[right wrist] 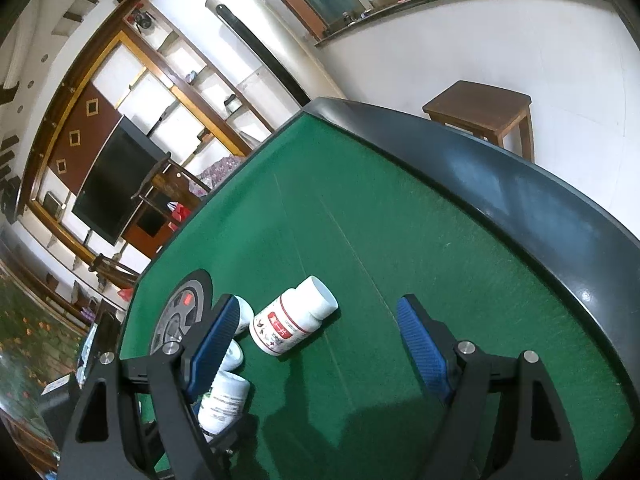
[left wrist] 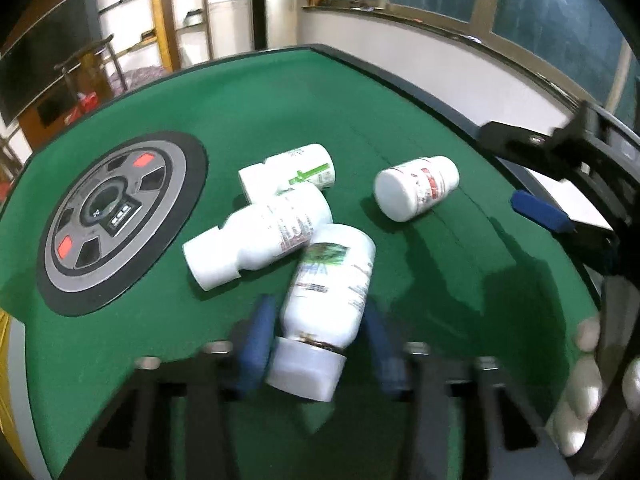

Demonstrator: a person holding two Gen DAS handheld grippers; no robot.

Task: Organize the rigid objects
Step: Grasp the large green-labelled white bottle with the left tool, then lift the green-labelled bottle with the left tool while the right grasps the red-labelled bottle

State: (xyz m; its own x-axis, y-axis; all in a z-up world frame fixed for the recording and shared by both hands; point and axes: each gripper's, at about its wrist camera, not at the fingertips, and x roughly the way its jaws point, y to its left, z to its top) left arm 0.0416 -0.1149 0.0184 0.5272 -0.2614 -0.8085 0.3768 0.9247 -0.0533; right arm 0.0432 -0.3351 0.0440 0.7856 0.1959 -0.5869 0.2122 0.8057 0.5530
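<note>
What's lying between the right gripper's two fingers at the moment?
In the right wrist view, the right gripper stands open with only the red-labelled white bottle on its side on bare green felt between its fingers, untouched.

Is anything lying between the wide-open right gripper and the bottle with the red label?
Nothing visible does. In the right wrist view only bare green felt lies between the right gripper and the red-labelled bottle, which lies on its side just ahead of the fingertips, slightly toward the left finger.
</note>
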